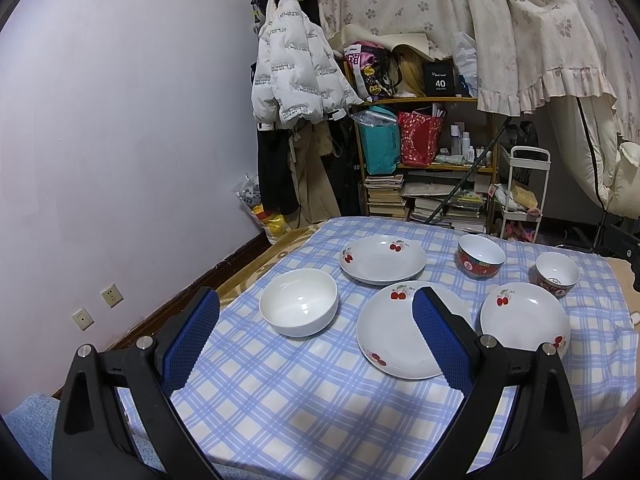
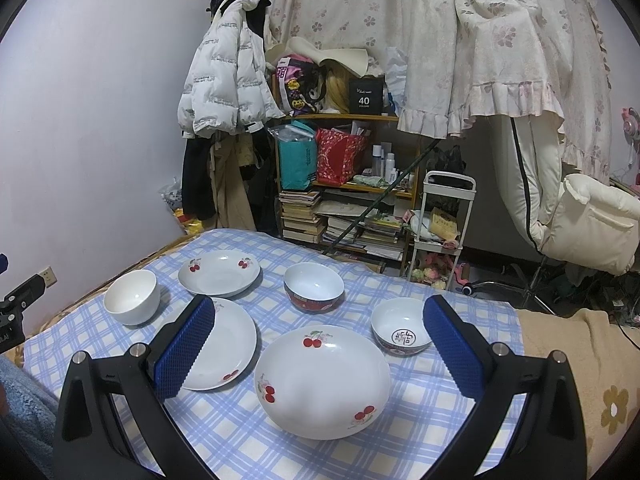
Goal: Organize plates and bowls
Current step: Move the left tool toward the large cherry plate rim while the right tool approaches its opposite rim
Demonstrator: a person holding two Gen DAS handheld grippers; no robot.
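On the blue checked cloth [image 1: 280,400] lie three white cherry-print plates: a far one [image 1: 382,258] [image 2: 219,273], a middle one [image 1: 396,332] [image 2: 228,344] and a right one [image 1: 524,316] [image 2: 322,380]. A plain white bowl [image 1: 299,302] [image 2: 132,297] stands at the left. Two red-patterned bowls stand further back: a larger one [image 1: 480,256] [image 2: 314,286] and a smaller one [image 1: 557,274] [image 2: 400,326]. My left gripper [image 1: 316,312] hovers open near the white bowl and middle plate. My right gripper [image 2: 320,320] hovers open above the right plate. Neither holds anything.
A cluttered wooden shelf [image 1: 424,160] with books and bags stands behind the table, beside a hanging white jacket [image 1: 296,68] and a white trolley [image 2: 440,220]. A pale wall [image 1: 120,140] runs along the left. A floral beige blanket [image 2: 580,380] lies at the right edge.
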